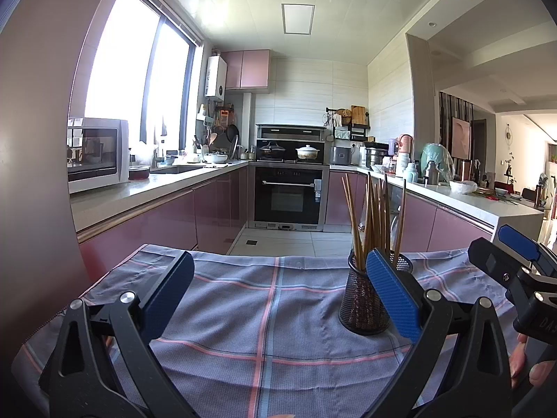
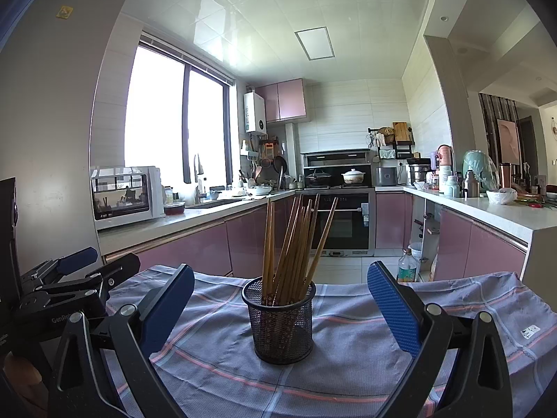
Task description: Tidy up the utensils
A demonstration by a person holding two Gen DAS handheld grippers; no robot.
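Observation:
A black mesh cup (image 2: 280,324) stands upright on a blue plaid cloth (image 2: 348,365), holding several brown wooden chopsticks (image 2: 296,240). My right gripper (image 2: 280,299) is open, its blue pads wide apart on either side of the cup and nearer the camera, holding nothing. In the left wrist view the same mesh cup (image 1: 362,308) with chopsticks (image 1: 374,216) sits right of centre, partly behind the right pad. My left gripper (image 1: 278,296) is open and empty over bare cloth (image 1: 264,313). The right gripper (image 1: 511,261) shows at the right edge there, and the left gripper (image 2: 80,268) shows at the left edge of the right wrist view.
The clothed table ends just beyond the cup, with tiled floor (image 2: 348,271) past it. Pink cabinets and white counters (image 1: 115,198) line both sides, an oven (image 1: 289,195) stands at the back, and a bottle (image 2: 407,266) sits on the floor. A hand (image 1: 529,365) grips the right tool.

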